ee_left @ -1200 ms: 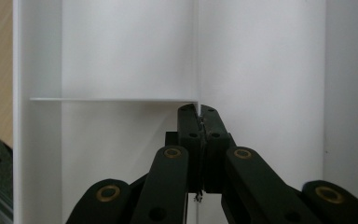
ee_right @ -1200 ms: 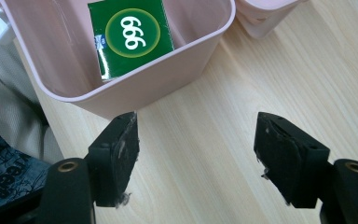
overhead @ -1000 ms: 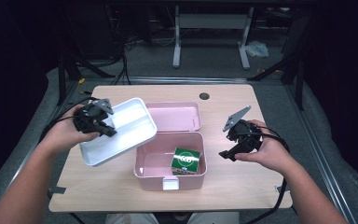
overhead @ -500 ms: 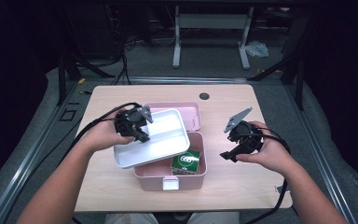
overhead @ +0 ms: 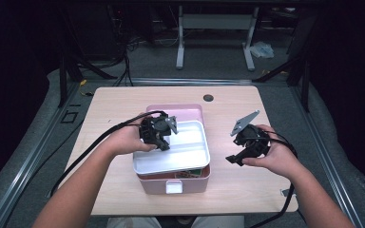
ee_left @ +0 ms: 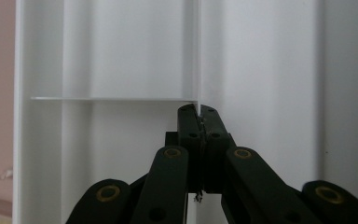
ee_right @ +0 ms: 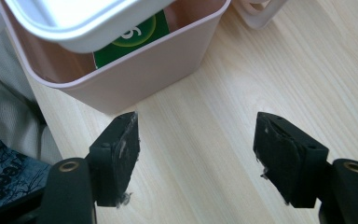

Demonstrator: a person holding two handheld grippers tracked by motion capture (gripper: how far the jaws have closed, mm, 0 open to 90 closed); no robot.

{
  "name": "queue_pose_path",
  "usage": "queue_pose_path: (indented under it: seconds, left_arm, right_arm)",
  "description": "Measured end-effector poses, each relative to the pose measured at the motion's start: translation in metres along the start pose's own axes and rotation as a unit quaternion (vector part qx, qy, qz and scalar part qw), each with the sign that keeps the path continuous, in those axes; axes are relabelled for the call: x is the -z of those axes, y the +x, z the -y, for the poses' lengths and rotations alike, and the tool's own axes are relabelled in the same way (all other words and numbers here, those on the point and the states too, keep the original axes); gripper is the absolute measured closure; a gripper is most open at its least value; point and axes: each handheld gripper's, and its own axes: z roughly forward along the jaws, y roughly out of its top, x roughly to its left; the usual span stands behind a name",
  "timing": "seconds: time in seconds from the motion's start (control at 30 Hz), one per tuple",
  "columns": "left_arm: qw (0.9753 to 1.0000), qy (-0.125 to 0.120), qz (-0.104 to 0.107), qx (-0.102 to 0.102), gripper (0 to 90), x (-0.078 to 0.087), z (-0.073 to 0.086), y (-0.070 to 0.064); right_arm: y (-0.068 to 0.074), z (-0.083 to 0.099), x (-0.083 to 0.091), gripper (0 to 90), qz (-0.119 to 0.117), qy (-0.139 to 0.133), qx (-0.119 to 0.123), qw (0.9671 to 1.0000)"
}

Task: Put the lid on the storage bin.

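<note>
White divided tray (overhead: 185, 149); pale pink box (overhead: 190, 183); green packet with white figure and yellow-green ring (ee_right: 135, 35); black gripper jaws with brass-coloured pins; light wood-grain table (overhead: 123, 102).

Left gripper (overhead: 164, 137) held palm-down, jaws pinched together on a thin edge; right gripper (overhead: 240, 151) low beside it, 2 jaws spread wide.

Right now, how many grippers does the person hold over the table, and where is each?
2. The left gripper is clamped on the white tray's divider above the pink box; the right gripper hangs open beside it.
</note>
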Motion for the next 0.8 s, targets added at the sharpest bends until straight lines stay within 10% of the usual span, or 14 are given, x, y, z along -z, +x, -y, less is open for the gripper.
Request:
queue_pose_path:
  seconds: [0.8]
  left_arm:
    - [0.9983, 0.027, 0.031, -0.041, 89.6, -0.036, -0.002, -0.006]
  right_arm:
    - [0.0, 0.003, -0.008, 31.7, -0.003, 0.003, -0.002, 1.0]
